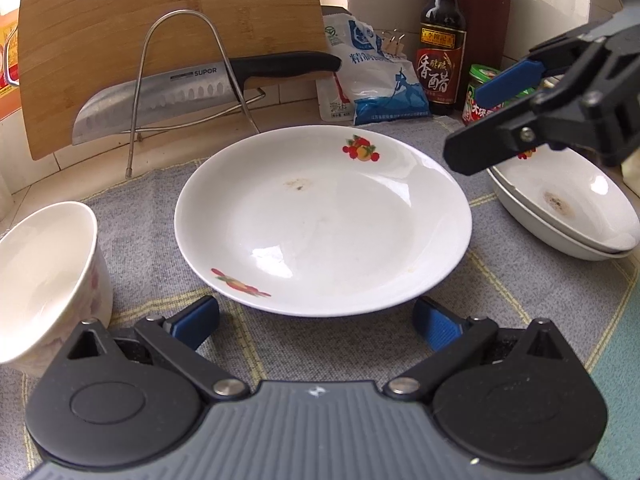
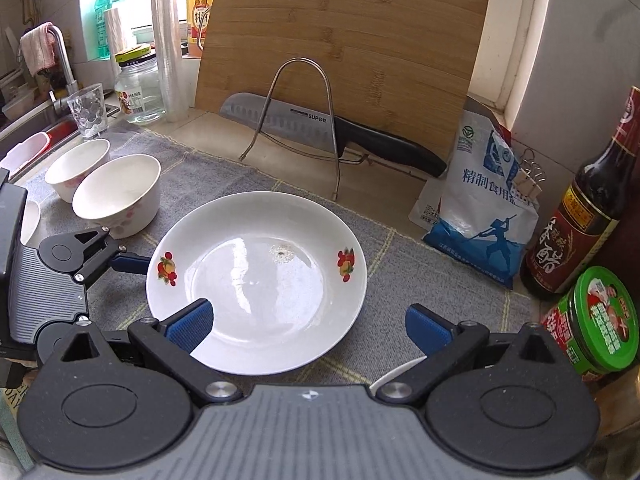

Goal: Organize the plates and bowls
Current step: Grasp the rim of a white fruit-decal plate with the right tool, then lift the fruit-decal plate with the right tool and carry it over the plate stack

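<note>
A: What is the biggest thing here?

B: The bench (image 2: 192, 128), with a grey cloth (image 1: 360, 360) on it. A wooden board (image 2: 348, 52) leans at the back, with a knife (image 2: 280, 120) in a wire rack (image 2: 304, 92).

A: Where is the plate?

B: The white plate (image 1: 320, 224) lies flat in the middle of the cloth. It is round, so it has no long side. Two more plates (image 1: 568, 216) are stacked to its right. The bowls (image 2: 116, 196) sit to its left.

A: Which hand-held gripper is closer?

B: I think the left hand-held gripper (image 1: 316, 320). The plate's near edge sits right in front of it, between its blue fingers. Its fingers are wide apart and hold nothing.

A: And the other one?

B: The right hand-held gripper (image 2: 308, 324) is up above the stack. Its fingers are apart too, and empty. One blue finger (image 2: 192, 324) hangs over the plate's edge
</note>
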